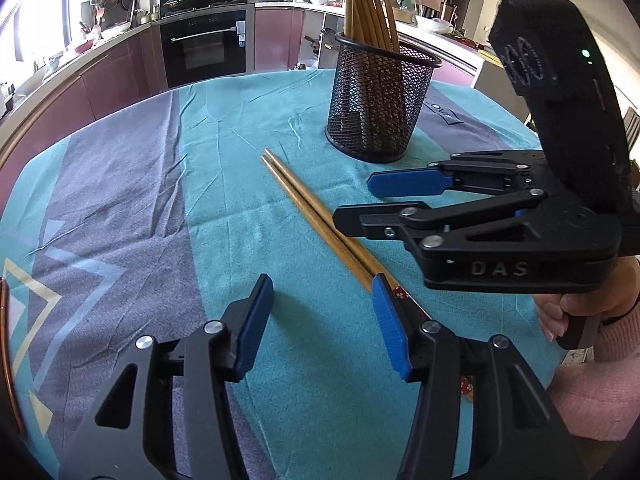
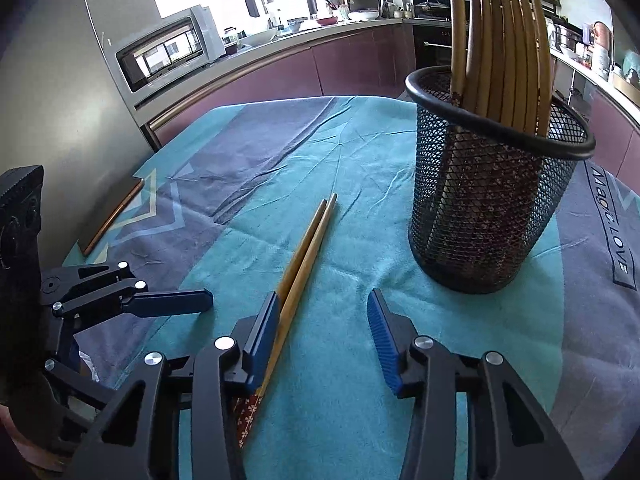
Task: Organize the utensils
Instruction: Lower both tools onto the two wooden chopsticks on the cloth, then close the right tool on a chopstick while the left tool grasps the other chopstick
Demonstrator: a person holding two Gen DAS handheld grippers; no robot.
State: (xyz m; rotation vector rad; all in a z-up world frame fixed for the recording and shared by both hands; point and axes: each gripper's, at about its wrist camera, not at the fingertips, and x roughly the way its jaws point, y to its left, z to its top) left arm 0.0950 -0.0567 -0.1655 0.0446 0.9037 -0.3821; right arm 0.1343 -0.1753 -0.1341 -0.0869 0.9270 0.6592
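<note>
Two wooden chopsticks [image 1: 304, 204] [image 2: 308, 248] lie side by side on the teal cloth, their red patterned ends toward me. My left gripper [image 1: 322, 324] is open, and the pair passes under its right finger. My right gripper [image 2: 322, 332] [image 1: 354, 200] is open too; the pair lies just inside its left pad, with a wide gap to the other pad. A black mesh holder [image 1: 372, 108] [image 2: 488, 200] stands upright beyond them with several chopsticks [image 1: 368, 4] [image 2: 500, 40] in it. In the right wrist view one of the left gripper's blue fingers [image 2: 172, 302] shows at the left.
A teal and purple tablecloth [image 1: 140, 200] covers the table. A flat dark slab with a copper edge [image 2: 112, 216] lies at the table's left side. A hand in a pink sleeve [image 1: 560, 312] grips the right gripper's handle. Kitchen counters and an oven [image 1: 208, 44] stand behind.
</note>
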